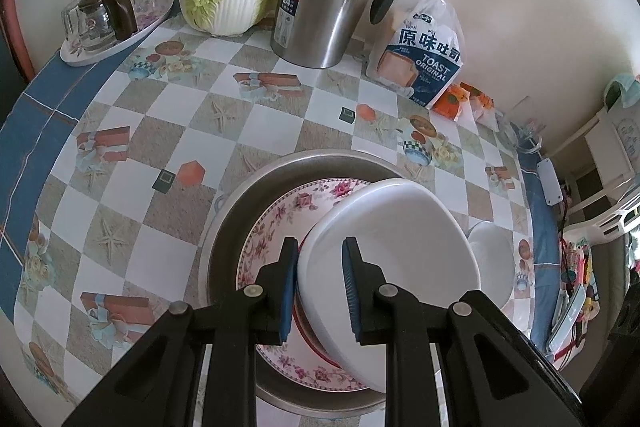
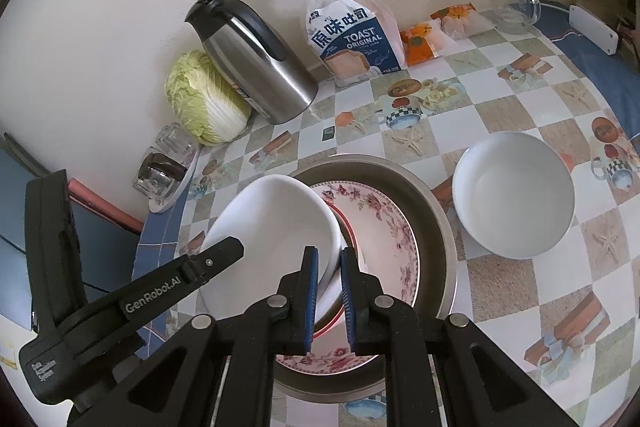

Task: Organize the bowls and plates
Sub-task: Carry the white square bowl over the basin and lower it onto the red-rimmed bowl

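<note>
**Both grippers clamp one tilted bowl**

The left gripper [image 1: 320,281] and right gripper [image 2: 329,293] pinch opposite rims of the white bowl [image 2: 276,227], tilted over the floral plate [image 2: 384,223] in the metal basin [image 2: 436,211]. Beyond, a second white bowl [image 2: 514,195] sits on the tablecloth [image 1: 256,119]

White bowl [image 2: 276,223] is tilted over a floral plate [image 2: 384,227] in a metal pan [image 2: 436,227]; second white bowl [image 2: 514,199] sits upright nearby.
</note>
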`<state>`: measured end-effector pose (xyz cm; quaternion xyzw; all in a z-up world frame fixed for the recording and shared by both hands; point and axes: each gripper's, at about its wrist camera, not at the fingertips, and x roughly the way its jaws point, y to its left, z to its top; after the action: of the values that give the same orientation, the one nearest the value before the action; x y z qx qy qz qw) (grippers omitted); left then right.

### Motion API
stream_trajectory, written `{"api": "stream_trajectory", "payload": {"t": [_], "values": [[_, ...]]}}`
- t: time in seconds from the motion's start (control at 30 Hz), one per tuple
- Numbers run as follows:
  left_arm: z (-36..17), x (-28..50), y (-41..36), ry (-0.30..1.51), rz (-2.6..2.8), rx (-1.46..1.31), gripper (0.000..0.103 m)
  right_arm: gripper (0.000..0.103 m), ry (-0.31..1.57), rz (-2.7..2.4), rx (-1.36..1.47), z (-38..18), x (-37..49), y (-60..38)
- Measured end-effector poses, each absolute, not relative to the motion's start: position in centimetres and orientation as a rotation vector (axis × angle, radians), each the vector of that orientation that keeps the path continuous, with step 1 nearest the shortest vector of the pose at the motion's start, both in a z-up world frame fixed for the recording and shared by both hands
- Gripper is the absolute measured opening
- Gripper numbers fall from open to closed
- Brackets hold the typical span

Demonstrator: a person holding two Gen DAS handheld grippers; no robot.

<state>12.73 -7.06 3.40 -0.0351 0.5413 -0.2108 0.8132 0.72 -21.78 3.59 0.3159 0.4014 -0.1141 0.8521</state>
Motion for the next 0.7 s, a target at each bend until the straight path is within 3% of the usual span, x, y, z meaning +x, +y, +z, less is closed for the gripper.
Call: {"api": "stream_trajectory", "payload": {"t": [0.7], "values": [[3.17, 12.86, -7.17, 1.164, -0.441, -0.067, 0.024, 0.016, 0.853, -0.236, 0.695, 2.73, 0.85, -22.28]]}}
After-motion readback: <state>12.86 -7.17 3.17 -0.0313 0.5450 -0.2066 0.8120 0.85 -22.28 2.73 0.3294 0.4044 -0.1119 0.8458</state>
